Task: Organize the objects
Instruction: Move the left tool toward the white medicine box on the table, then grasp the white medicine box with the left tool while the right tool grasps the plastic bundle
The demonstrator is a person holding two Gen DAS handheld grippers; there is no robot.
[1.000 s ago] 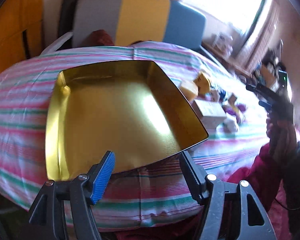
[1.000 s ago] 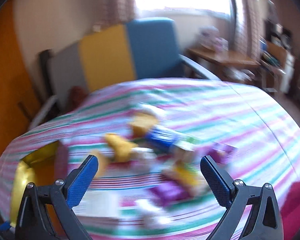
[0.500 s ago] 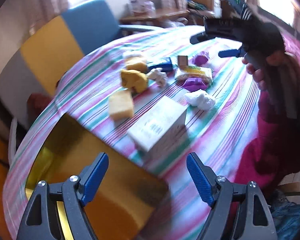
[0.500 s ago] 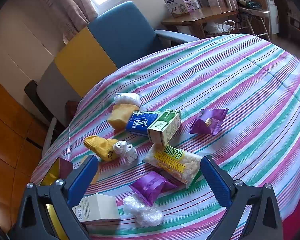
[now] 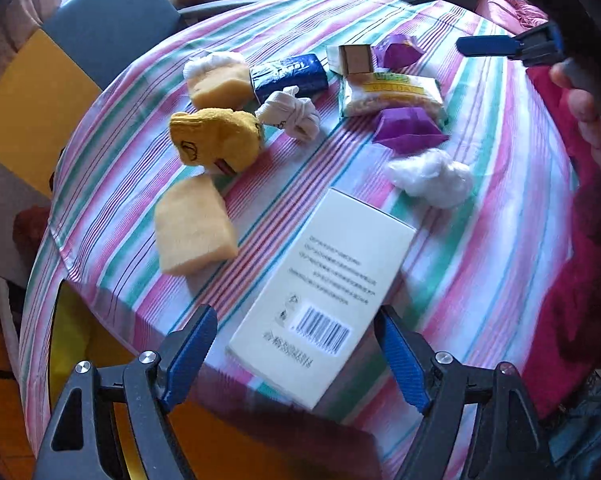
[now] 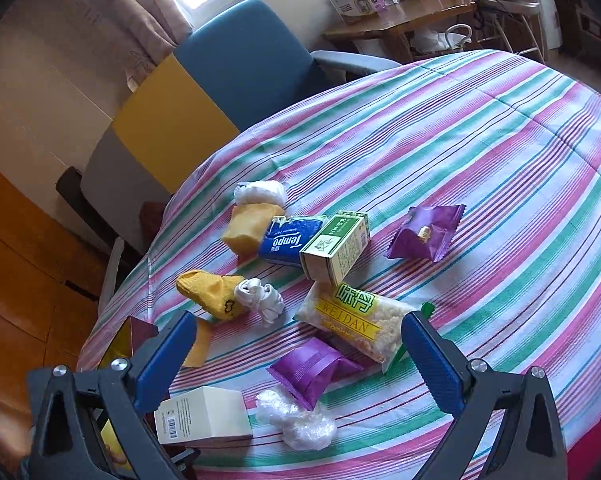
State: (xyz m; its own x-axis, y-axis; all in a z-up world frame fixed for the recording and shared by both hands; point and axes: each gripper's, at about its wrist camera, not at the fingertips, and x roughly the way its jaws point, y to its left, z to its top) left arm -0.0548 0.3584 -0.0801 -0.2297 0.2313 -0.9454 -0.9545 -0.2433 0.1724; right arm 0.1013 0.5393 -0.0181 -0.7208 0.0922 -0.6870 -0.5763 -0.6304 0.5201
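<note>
I have the left hand-held gripper [image 5: 296, 354] with its blue-padded jaws wide apart, pointing steeply down at the white rectangular cardboard box with a barcode [image 5: 324, 300]; the box lies flat between the two fingers, and neither pad touches it. The right hand-held gripper [image 6: 298, 354] also stands with jaws apart, clamped on nothing, over the far side of the pile. Taking that white box as my landmark on the round surface with its pink, green and white striped cloth [image 6: 480, 152]: just beside it sits a crumpled clear plastic wad [image 6: 296, 420], and next beyond that a purple foil snack packet [image 6: 312, 368]. Further out lies the clear bag of pale snacks with a yellow and green label [image 6: 356, 320]. To the box's other side a yellow sponge block [image 5: 194, 228] lies near it, with a yellow sock [image 5: 216, 140] beyond. A gold metal tray [image 5: 70, 344] sits right against the box's near end, partly hidden
</note>
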